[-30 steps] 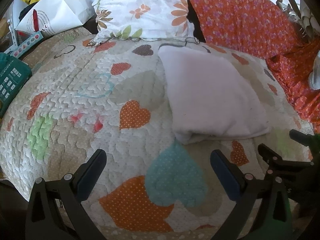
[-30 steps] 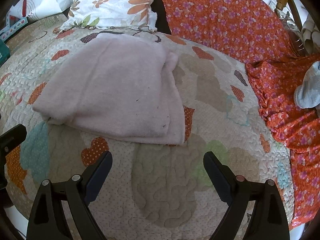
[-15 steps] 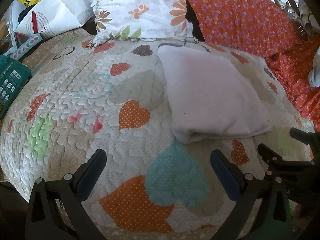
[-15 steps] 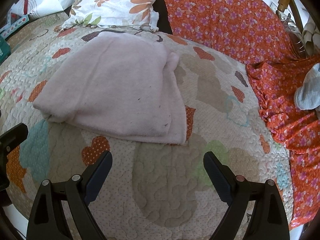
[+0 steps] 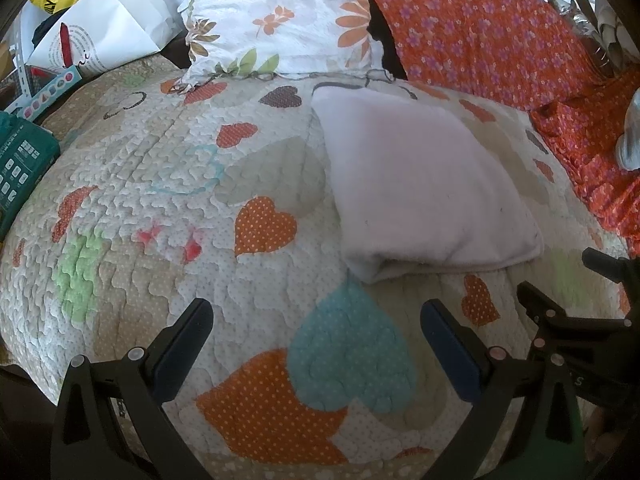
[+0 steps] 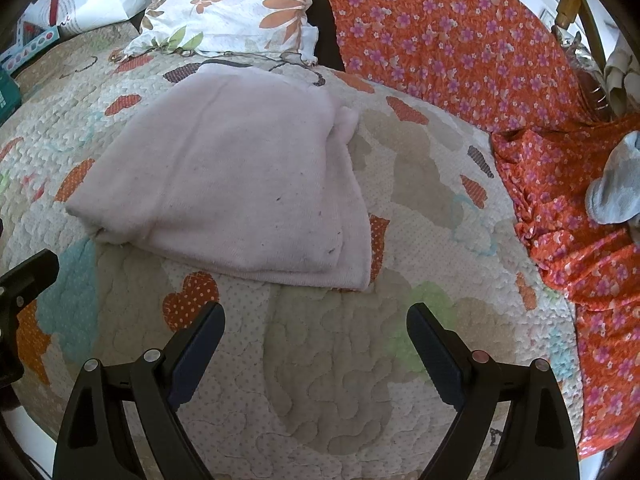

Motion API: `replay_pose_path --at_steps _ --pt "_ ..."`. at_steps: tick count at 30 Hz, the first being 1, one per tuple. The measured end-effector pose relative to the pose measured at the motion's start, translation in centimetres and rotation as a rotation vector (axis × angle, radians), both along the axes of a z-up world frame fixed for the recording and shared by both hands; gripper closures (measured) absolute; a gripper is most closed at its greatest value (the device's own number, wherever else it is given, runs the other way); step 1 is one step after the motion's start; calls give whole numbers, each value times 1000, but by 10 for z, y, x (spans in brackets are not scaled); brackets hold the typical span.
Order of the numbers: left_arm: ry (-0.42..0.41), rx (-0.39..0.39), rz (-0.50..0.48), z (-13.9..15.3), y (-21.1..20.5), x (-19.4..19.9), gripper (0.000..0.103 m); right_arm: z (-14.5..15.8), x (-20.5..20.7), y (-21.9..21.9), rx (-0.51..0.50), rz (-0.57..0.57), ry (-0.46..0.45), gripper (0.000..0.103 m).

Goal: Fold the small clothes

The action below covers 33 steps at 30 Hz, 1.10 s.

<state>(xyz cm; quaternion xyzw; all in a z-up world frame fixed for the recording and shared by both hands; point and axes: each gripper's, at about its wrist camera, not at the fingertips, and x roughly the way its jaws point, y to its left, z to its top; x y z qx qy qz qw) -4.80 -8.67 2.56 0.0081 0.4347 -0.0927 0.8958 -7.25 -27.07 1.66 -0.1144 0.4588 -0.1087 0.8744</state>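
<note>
Pale-pink folded garment (image 6: 236,184) lies flat on the heart-print quilt (image 6: 340,360) just before the floral pillow (image 6: 232,4), while left gripper (image 5: 316,344) and right gripper (image 6: 314,344) hover near its front edge, jaws apart and empty (probably between folds).

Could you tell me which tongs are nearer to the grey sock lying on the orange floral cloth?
Right. The right tongs are open, with the grey sock off to their right; the left tongs, also open, sit further left.

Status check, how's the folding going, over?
Left gripper open, empty. Right gripper open, empty. Pink garment folded on quilt. Nothing blocking.
</note>
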Motion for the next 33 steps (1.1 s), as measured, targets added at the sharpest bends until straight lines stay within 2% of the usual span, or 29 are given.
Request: replay_pose_path --at_steps 10,20,33 --pt "-6 -4 2 -1 3 0 0 1 -2 4 -87 -10 -8 8" --pt "-1 -9 -22 -2 -1 -2 0 8 -6 7 -104 -8 -49 8" --pt "24 -23 -14 -6 3 0 0 9 -6 8 -106 -3 -51 8"
